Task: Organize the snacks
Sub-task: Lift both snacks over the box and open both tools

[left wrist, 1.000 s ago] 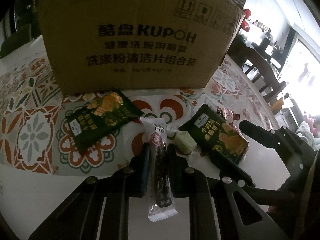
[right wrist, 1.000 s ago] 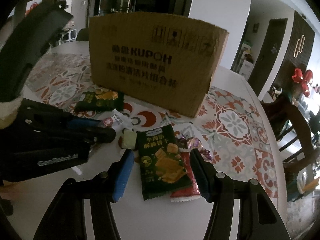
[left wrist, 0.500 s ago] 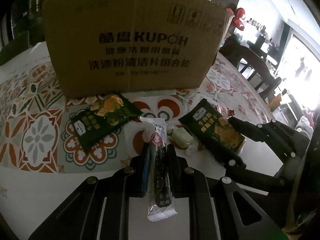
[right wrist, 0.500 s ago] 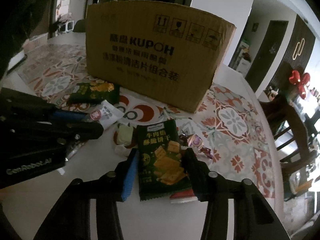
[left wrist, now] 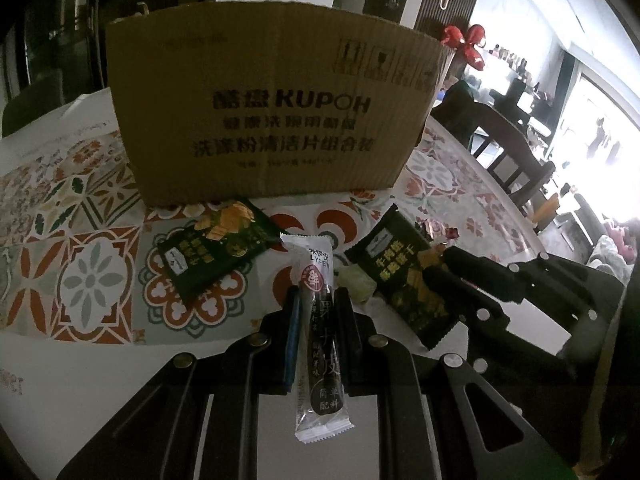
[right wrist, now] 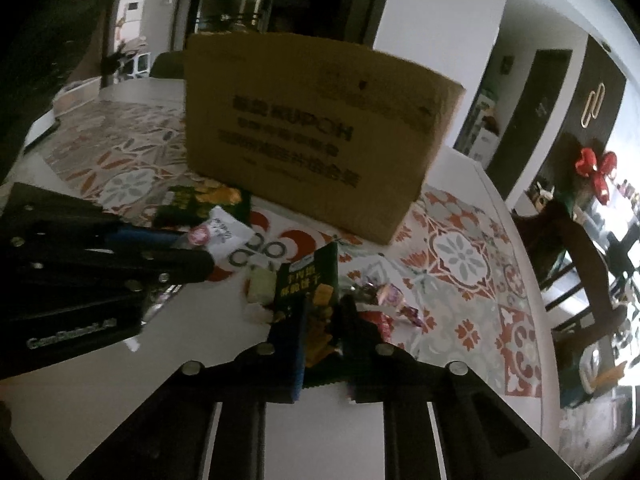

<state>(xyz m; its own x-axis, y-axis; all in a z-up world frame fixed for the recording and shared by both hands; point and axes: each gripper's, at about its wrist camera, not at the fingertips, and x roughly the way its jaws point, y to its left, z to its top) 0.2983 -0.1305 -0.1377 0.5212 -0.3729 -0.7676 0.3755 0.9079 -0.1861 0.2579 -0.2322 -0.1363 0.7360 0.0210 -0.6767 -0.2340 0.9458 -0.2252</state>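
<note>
My left gripper is shut on a long white-and-dark snack stick and holds it above the table. My right gripper is shut on a dark green cracker packet, lifted off the table; the packet also shows in the left wrist view. A second green packet lies flat before the brown cardboard box. A pale green wrapped sweet lies between the two packets.
A red packet and small wrapped candies lie right of my right gripper. The table has a patterned tile cloth and a white front strip. Dark wooden chairs stand at the right.
My right gripper has closed on the green cracker packet and lifted it. Both grippers have risen and drawn back from the box. The left still holds the snack stick.
</note>
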